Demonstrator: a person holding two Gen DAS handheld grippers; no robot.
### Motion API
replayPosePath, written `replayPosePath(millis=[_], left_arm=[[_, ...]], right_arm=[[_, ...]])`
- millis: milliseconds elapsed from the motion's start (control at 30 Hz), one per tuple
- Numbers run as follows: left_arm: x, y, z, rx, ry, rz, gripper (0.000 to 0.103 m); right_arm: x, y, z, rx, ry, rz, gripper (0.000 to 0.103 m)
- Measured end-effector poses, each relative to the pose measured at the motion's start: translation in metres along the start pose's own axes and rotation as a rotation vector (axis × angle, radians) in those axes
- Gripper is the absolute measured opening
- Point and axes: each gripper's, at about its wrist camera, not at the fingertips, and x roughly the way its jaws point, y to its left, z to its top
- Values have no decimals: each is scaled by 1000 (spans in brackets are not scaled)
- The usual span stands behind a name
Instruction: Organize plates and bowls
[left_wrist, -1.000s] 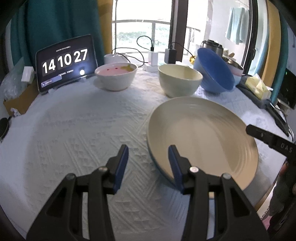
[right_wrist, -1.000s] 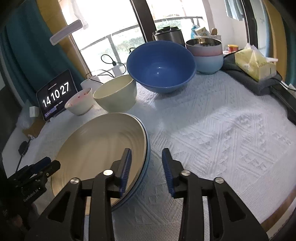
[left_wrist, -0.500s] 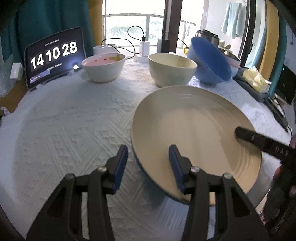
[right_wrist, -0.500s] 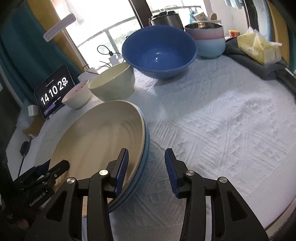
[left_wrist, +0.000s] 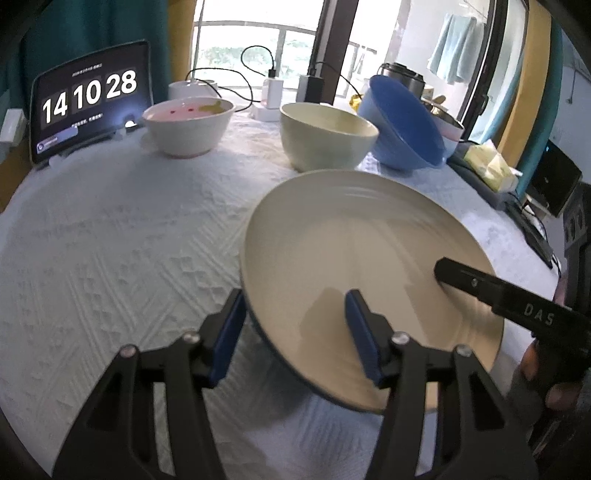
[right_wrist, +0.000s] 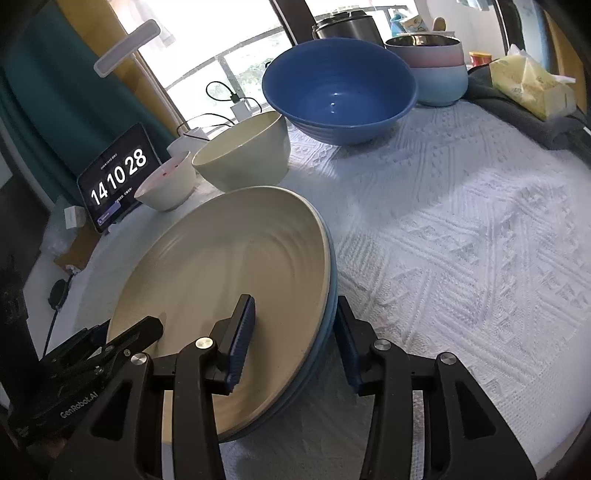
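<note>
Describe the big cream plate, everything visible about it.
The cream plate is large, round and shallow, seemingly glazed ceramic, with faint concentric ridges and a blue underside. It looks empty and tilted, its near edge raised off the white tablecloth. The left tool and right tool each straddle its rim on opposite sides, one finger over the plate, one outside.

a lived-in home, a dining corner by the balcony door. the surface (right_wrist: 461, 229) wears a white textured cloth, bowls (left_wrist: 327, 134) sit out, a rice cooker (right_wrist: 345, 26) and tissue pack (right_wrist: 532, 86) at the edge, teal curtains (left_wrist: 85, 33), a towel (left_wrist: 452, 59) hanging outside, chargers (left_wrist: 273, 94) plugged by the window.
</note>
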Motion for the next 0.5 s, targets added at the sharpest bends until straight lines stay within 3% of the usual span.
replayPosePath(millis=[500], left_arm=[[-9, 23, -1, -39, 1, 12, 48]], right_arm=[[8, 20, 4, -46, 12, -12, 45]])
